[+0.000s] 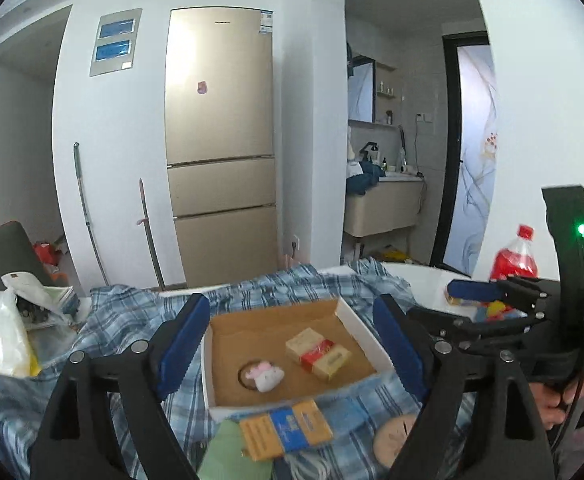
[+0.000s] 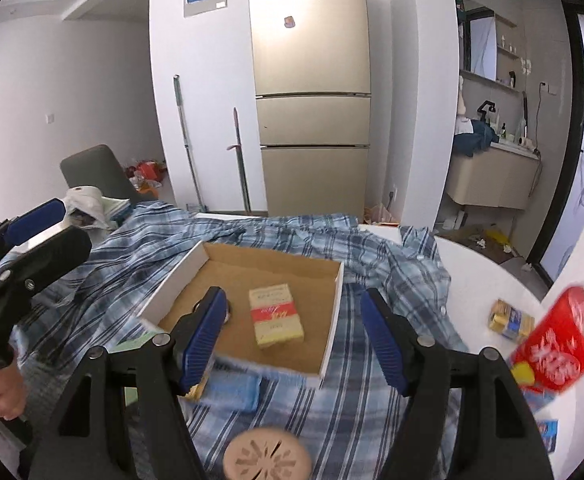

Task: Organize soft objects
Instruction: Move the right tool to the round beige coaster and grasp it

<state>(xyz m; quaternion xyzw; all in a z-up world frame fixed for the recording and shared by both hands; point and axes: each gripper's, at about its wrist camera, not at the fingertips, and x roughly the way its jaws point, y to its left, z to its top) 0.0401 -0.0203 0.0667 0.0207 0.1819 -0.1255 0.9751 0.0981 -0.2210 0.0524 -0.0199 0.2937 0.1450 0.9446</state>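
Note:
A shallow cardboard box (image 1: 353, 320) (image 2: 172, 286) lies on a blue plaid cloth (image 1: 132, 308) (image 2: 371, 252). In it are a yellow-and-red tissue pack (image 1: 317, 353) (image 2: 276, 317) and a small white-and-pink plush toy (image 1: 266, 375). In front of the box lie a yellow-and-blue tissue pack (image 1: 286, 428) (image 2: 232, 390), a green soft item (image 1: 232, 456) and a round beige pad (image 1: 393, 438) (image 2: 268, 456). My left gripper (image 1: 292, 344) is open and empty above the box's near side. My right gripper (image 2: 293, 336) is open and empty over the box's front edge; it also shows in the left wrist view (image 1: 487, 298).
A red-labelled drink bottle (image 1: 513, 258) (image 2: 563, 344) stands on the white table (image 2: 483, 272) at the right, with a small yellow-and-blue packet (image 2: 509, 319) near it. Plastic bags (image 1: 4, 332) lie at the left. A refrigerator (image 1: 220, 152) and wall stand behind.

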